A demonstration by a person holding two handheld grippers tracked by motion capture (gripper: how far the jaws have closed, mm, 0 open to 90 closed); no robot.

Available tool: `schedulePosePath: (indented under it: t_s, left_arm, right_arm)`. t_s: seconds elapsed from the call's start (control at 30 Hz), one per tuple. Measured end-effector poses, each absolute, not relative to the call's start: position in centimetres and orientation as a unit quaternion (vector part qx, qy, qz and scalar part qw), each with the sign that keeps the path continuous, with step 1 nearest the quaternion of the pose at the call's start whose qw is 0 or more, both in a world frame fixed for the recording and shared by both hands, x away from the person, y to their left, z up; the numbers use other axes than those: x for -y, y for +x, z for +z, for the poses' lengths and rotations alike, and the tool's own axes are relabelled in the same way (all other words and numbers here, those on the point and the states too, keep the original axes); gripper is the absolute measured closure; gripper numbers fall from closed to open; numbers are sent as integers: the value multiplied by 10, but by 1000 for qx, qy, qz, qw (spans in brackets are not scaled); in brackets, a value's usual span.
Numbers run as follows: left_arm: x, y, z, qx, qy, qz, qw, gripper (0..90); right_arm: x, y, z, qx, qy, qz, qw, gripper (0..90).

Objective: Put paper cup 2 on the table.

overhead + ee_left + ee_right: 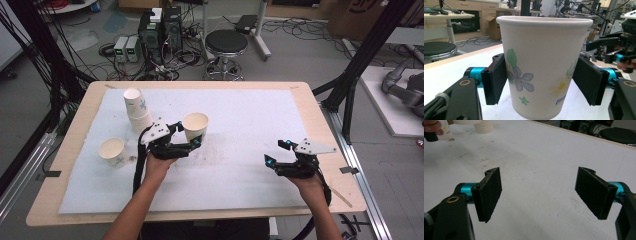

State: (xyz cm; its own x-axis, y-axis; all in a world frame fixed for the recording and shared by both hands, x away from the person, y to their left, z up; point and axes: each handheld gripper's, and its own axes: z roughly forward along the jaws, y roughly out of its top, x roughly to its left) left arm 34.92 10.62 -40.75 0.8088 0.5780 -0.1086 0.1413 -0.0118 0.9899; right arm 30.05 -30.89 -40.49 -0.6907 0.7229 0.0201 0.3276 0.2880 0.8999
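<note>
A white paper cup (195, 126) printed with flowers stands upright between the jaws of my left gripper (190, 134), left of the table's middle. In the left gripper view both black pads (496, 80) press the sides of the cup (541, 62) about halfway down its wall. My right gripper (276, 152) hovers over the right part of the white mat (240, 115). Its jaws stand wide apart, with only bare mat between them (541, 192). My right gripper also shows farther off at the right of the left gripper view (616, 52).
A leaning stack of paper cups (136, 110) stands just left of the held cup, and its base shows in the right gripper view (483, 125). A single empty cup (112, 151) sits near the mat's left edge. A black stool (226, 42) stands beyond the wooden table (320, 125).
</note>
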Motion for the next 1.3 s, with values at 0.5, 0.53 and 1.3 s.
schedulePosePath:
  t_s: [0.5,0.53,1.3]
  left_arm:
    - [-59,380,-440,-275,722,146,617,299]
    - [-55,381,-442,-273,728,146,612,299]
    - [-53,368,-451,-293,812,154,481,311]
  right_arm:
    - [312,301,-406,-777,339,494,191,221]
    - [311,301,-406,-778,338,494,192,221]
    - [308,299,-406,-783,328,496,183,221]
